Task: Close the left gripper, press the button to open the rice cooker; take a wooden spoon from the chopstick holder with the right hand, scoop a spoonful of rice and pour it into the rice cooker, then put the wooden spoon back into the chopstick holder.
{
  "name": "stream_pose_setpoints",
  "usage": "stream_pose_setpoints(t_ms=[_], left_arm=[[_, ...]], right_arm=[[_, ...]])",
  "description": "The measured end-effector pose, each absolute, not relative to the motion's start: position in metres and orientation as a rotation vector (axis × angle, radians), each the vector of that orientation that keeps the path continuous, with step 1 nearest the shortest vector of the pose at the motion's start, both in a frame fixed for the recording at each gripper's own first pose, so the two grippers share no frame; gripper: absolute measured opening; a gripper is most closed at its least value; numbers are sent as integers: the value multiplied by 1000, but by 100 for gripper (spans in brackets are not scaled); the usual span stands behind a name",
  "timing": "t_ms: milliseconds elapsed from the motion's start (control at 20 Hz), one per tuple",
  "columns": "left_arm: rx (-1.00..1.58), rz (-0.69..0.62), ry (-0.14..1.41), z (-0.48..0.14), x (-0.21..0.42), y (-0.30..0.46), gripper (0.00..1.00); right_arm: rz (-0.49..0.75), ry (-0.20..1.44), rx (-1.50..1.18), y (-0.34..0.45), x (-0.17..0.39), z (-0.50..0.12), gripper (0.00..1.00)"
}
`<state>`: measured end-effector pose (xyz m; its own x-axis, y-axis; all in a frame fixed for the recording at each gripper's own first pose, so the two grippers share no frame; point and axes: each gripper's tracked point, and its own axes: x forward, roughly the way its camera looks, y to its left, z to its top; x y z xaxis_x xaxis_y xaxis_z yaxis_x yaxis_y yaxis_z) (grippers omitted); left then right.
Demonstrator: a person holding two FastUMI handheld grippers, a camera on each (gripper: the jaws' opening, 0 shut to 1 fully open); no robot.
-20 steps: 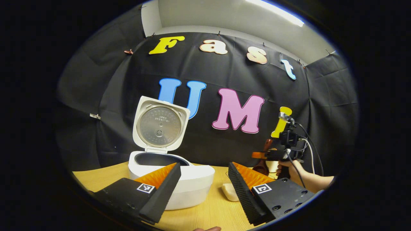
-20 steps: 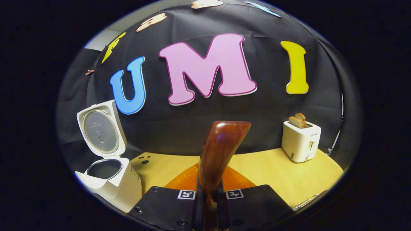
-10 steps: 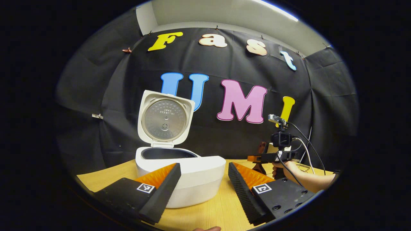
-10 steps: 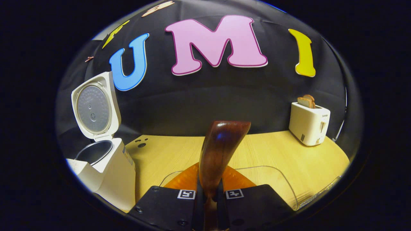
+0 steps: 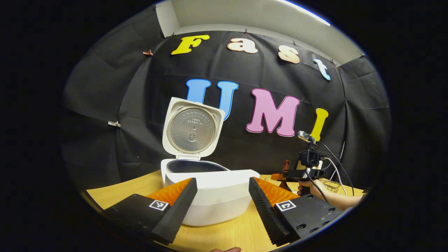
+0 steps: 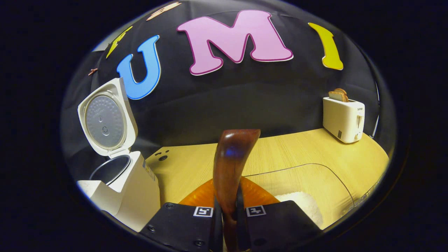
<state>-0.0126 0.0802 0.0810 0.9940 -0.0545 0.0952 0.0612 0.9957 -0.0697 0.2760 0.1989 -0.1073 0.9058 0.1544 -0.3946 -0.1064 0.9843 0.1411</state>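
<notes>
Right gripper point(image 6: 229, 210), clamped on the wooden spoon point(image 6: 231, 164), has dropped lower: rice point(image 6: 301, 206) in a clear container point(image 6: 336, 182) now visible. Left gripper point(image 5: 222, 199) remains spread, empty, before the open rice cooker point(image 5: 210, 189)

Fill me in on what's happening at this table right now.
A person is working with two handheld grippers. The right gripper has its jaws shut on a wooden spoon, held above a clear container with white rice in it. The rice cooker stands with its lid up and its pot exposed. The left gripper hangs open in front of the cooker, holding nothing. A toaster sits at the back.
</notes>
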Motion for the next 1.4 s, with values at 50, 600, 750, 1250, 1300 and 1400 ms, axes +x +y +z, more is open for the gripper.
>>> stream_pose_setpoints(t_ms=[50,600,750,1250,1300,1400], left_arm=[[-73,-56,-95,82,-13,82,96],[-93,-47,-100,86,-16,86,95],[-89,-42,-104,88,-17,86,95],[-76,-34,-116,93,-21,84,95],[-73,-32,-117,93,-22,85,96],[-66,-26,-123,94,-25,86,95]], right_arm=[[134,426,140,199,275,-108,19],[121,537,525,199,264,-117,19],[117,536,525,204,264,-117,19],[135,419,553,197,272,-57,19],[132,406,542,196,272,-53,19],[132,388,548,197,272,-45,19]])
